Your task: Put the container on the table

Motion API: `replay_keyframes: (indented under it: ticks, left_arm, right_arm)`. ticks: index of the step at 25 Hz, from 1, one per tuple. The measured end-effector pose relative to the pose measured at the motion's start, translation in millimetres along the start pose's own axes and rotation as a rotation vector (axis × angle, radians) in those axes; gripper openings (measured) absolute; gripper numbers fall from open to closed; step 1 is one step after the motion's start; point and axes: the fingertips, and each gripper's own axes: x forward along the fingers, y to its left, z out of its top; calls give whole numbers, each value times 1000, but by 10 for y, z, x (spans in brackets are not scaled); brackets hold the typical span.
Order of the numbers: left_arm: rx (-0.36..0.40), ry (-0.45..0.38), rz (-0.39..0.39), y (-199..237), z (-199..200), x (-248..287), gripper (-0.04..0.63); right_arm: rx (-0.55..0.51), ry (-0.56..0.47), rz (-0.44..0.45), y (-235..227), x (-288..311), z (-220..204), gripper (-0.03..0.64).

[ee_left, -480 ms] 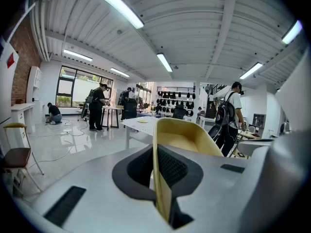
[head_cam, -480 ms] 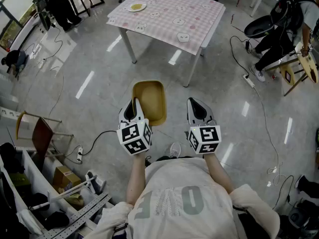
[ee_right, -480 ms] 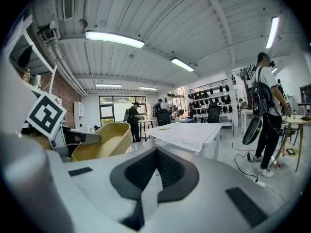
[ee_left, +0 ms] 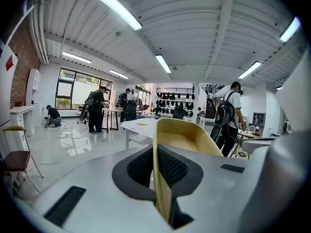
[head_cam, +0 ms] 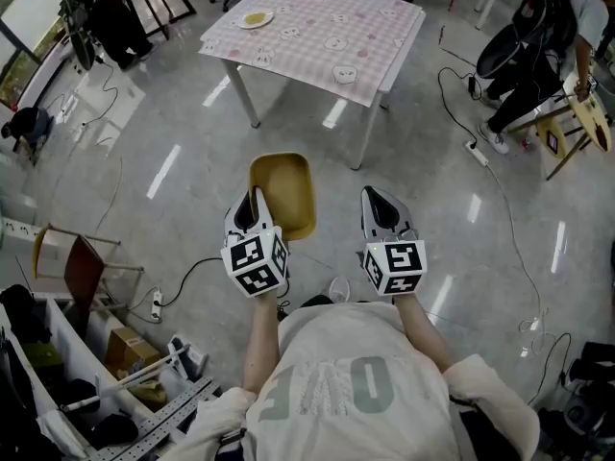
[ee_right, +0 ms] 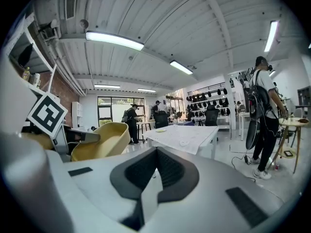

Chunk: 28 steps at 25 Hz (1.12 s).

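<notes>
A yellow plastic container (head_cam: 283, 192) hangs over the floor in front of the person, and my left gripper (head_cam: 258, 203) is shut on its near rim. In the left gripper view the rim runs edge-on between the pads, and the container (ee_left: 181, 136) opens out beyond my left gripper (ee_left: 163, 181). My right gripper (head_cam: 381, 206) is level beside it, to the right and apart from it, with its jaws together on nothing. The right gripper view shows the container (ee_right: 97, 141) at left, past my right gripper (ee_right: 151, 178). The table (head_cam: 370, 12) with a pink checked cloth stands ahead.
A small plate (head_cam: 255, 18) lies near the table's far left corner. Cables (head_cam: 485, 166) trail over the floor at right. A chair (head_cam: 72, 257) and a shelf with boxes stand at left. People stand at the back left and right.
The head view has shifted slightly, with the table a little higher and further left in the picture. Both grippers and the container keep their places relative to each other.
</notes>
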Motion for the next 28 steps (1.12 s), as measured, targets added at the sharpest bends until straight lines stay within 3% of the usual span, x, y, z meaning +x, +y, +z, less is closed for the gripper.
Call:
replay_keyframes:
  ticks: [6,12,19,28]
  left_arm:
    - [-4,7,-17,-55,24,32,32]
    - [-12,0,-6,11,17,247,32]
    - [-37,-31,-28,11,237,984,32]
    - [-47,-40,-79,117,826,2366,32]
  right_arm:
    - [65,-15,8,-24,35,-6,29]
    - [60,16,47,17,200,-120,29]
    - [28,-4,36,-271,892,78,29]
    - [3,-11,-14,-702,2257,651,29]
